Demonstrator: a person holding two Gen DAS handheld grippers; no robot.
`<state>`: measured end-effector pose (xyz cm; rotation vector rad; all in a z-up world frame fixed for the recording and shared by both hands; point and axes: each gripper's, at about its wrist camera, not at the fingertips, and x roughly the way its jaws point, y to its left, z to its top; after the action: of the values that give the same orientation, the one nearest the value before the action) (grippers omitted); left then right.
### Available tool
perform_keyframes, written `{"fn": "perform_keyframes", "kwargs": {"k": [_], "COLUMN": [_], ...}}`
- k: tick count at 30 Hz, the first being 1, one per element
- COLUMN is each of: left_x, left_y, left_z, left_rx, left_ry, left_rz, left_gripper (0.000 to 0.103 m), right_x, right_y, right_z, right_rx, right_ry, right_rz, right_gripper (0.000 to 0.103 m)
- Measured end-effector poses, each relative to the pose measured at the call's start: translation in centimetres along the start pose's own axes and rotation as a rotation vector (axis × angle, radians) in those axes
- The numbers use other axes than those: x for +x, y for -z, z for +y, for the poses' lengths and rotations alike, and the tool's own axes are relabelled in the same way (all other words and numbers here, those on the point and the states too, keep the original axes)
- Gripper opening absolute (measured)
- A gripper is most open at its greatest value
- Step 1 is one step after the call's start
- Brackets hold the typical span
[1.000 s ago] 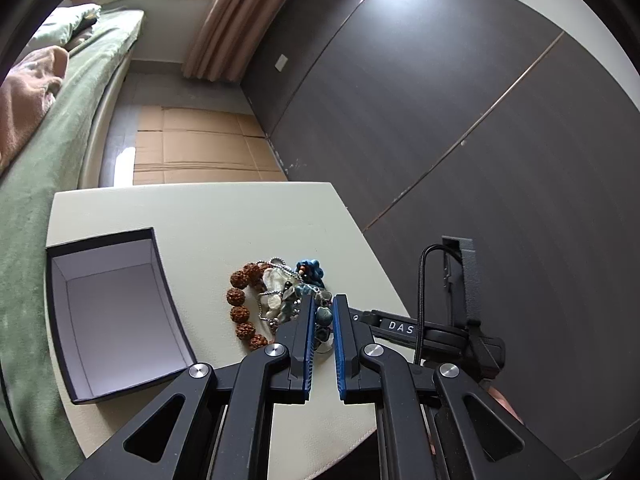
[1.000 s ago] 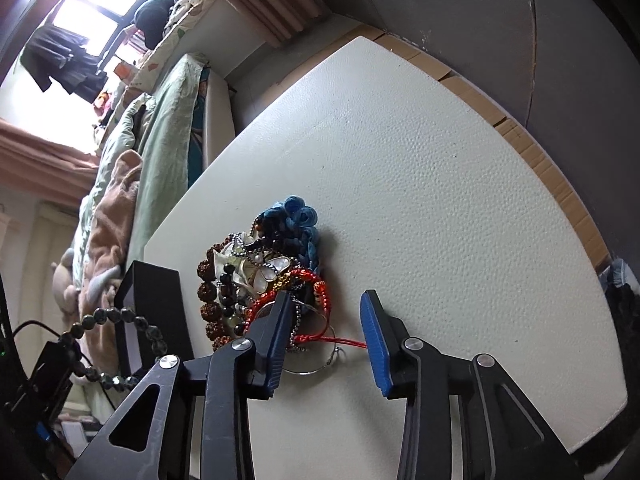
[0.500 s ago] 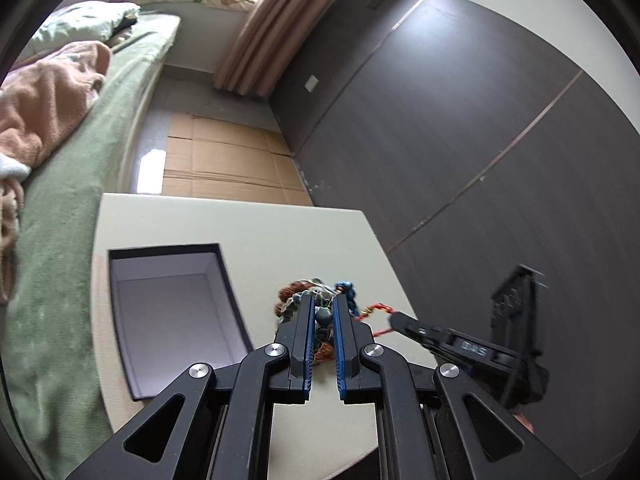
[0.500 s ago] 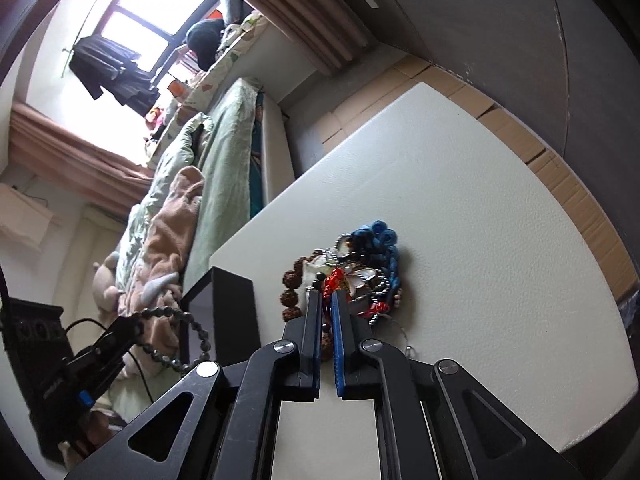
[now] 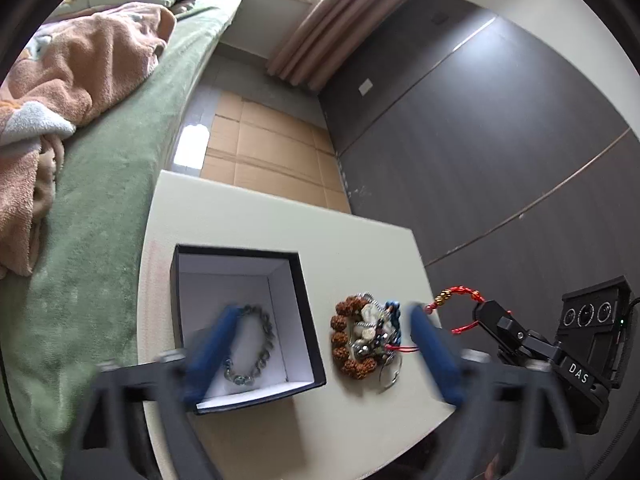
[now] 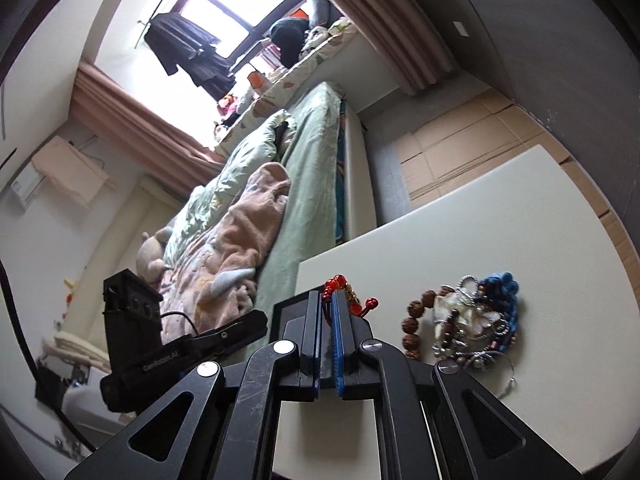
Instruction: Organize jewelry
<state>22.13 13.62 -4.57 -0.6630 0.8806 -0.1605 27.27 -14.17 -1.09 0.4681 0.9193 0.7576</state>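
Note:
A dark box (image 5: 308, 320) with a white inside stands on the pale table (image 5: 260, 224), and a grey bead bracelet (image 5: 256, 344) lies in it. My left gripper (image 5: 320, 348) is open wide above the box and blurred by motion. A heap of jewelry (image 5: 366, 336) with brown beads, blue beads and silver chain lies right of the box; it also shows in the right wrist view (image 6: 468, 320). My right gripper (image 6: 328, 304) is shut on a red cord bracelet (image 6: 352, 292), held above the table; the bracelet also shows in the left wrist view (image 5: 456, 294).
A bed with green cover (image 5: 100, 184) and a pink blanket (image 5: 72, 64) runs along the table's left side. Dark wall panels (image 5: 500, 140) stand to the right. Cardboard sheets (image 5: 264, 156) cover the floor beyond the table.
My left gripper opened and dropped the grey bead bracelet into the box. My right gripper lifted the red cord bracelet out of the heap and moved it up and left.

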Motion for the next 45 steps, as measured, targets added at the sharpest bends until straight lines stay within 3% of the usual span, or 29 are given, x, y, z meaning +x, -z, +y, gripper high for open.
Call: {"fn": "perform_keyframes", "kwargs": {"k": [8, 13, 14, 15, 17, 18, 23, 26, 33, 42, 45], "left_x": [-4.0, -5.7, -5.8, -5.9, -6.0, -6.0, -5.9, -5.1, -2.8, 1.9, 3.3], "left_y": [-2.0, -2.7, -2.7, -2.7, -2.7, -2.6, -2.2, -1.8, -0.4, 2.1, 2.9], "left_z": [3.8, 5.7, 5.8, 5.8, 5.5, 5.2, 2.9, 1.7, -2.6, -6.5, -7.5], "left_rx": [-0.085, -0.128, -0.125, -0.123, -0.114, -0.102, -0.03, -0.005, 0.108, 0.216, 0.233], "left_ry": [-0.116, -0.132, -0.132, -0.133, -0.124, -0.122, -0.166, -0.14, -0.149, -0.121, -0.11], "left_rz": [-0.108, -0.158, -0.161, -0.163, -0.168, -0.172, -0.219, -0.202, -0.177, -0.045, -0.011], "left_gripper": [0.099, 0.099, 0.099, 0.099, 0.099, 0.099, 0.099, 0.099, 0.099, 0.099, 0.092], "right_x": [4.6, 7.5, 8.3, 9.0, 9.6, 9.3, 6.8, 4.7, 0.8, -1.9, -2.4], "right_y": [-0.1, 1.3, 1.6, 1.8, 2.0, 2.0, 1.6, 1.2, 0.8, 0.5, 0.5], "right_z": [3.5, 4.2, 4.0, 3.7, 2.9, 2.6, 0.9, -0.4, -2.8, -7.6, -9.0], "right_rx": [-0.061, -0.09, -0.084, -0.071, -0.045, -0.043, -0.016, 0.008, 0.005, 0.148, 0.198], "right_ry": [-0.067, -0.089, -0.099, -0.097, -0.068, -0.05, -0.021, 0.08, 0.245, 0.27, 0.287], "right_rz": [0.093, 0.145, 0.173, 0.202, 0.212, 0.201, 0.169, 0.133, 0.088, 0.096, 0.093], "right_gripper": [0.007, 0.007, 0.013, 0.032, 0.057, 0.063, 0.067, 0.076, 0.077, 0.077, 0.077]}}
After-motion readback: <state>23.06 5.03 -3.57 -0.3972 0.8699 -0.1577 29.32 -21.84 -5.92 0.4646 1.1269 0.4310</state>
